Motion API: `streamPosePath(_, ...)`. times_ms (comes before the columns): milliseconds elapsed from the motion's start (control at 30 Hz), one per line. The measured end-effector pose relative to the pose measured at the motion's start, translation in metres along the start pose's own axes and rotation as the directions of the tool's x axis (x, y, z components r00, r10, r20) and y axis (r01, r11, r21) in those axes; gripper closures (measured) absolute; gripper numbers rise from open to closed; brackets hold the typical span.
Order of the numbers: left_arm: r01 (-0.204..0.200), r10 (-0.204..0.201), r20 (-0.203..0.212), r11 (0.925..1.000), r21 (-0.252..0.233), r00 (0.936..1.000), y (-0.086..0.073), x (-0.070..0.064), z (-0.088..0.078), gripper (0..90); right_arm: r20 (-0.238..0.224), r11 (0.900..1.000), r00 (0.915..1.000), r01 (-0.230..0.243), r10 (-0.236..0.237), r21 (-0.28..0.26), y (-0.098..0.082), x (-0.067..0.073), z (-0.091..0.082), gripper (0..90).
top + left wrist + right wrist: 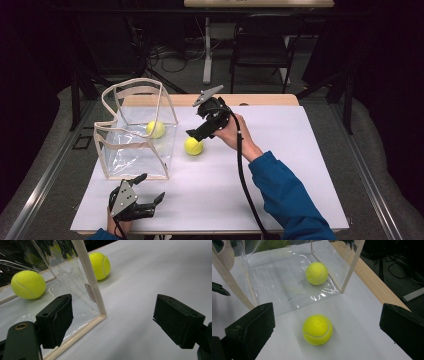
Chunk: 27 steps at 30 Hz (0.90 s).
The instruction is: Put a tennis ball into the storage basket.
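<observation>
A clear plastic bag (134, 131) with beige trim stands open-topped at the table's left. One yellow tennis ball (155, 129) lies inside it. A second tennis ball (193, 146) rests on the white table just right of the bag. My right gripper (196, 134) hovers over that outer ball, open; in the right gripper view the ball (317, 329) lies between the wide-apart jaws of the gripper (329, 321), untouched, with the bagged ball (317, 273) beyond. My left gripper (150, 187) is open near the front edge, facing the bag's near corner (101, 312).
The white table cover (285, 150) stretches wide on the right. A wooden table edge (260, 99) runs along the back. A dark chair (260, 45) and floor cables lie beyond the table. The right gripper's cable (243, 175) trails over the forearm.
</observation>
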<state>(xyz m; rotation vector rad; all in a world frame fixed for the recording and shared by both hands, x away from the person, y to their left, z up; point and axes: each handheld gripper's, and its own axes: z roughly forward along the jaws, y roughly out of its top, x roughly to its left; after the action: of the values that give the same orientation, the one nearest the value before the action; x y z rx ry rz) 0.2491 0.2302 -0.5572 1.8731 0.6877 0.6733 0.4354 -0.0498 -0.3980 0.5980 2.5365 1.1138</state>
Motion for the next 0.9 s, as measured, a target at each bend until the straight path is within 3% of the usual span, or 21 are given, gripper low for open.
streamPosePath(900,0.0,0.0,-0.005,1.0,-0.009,1.0,0.0,0.001,-0.002,15.9,0.014,0.997,0.9999,-0.009,0.008,0.081,-0.046,0.009,0.021,0.0)
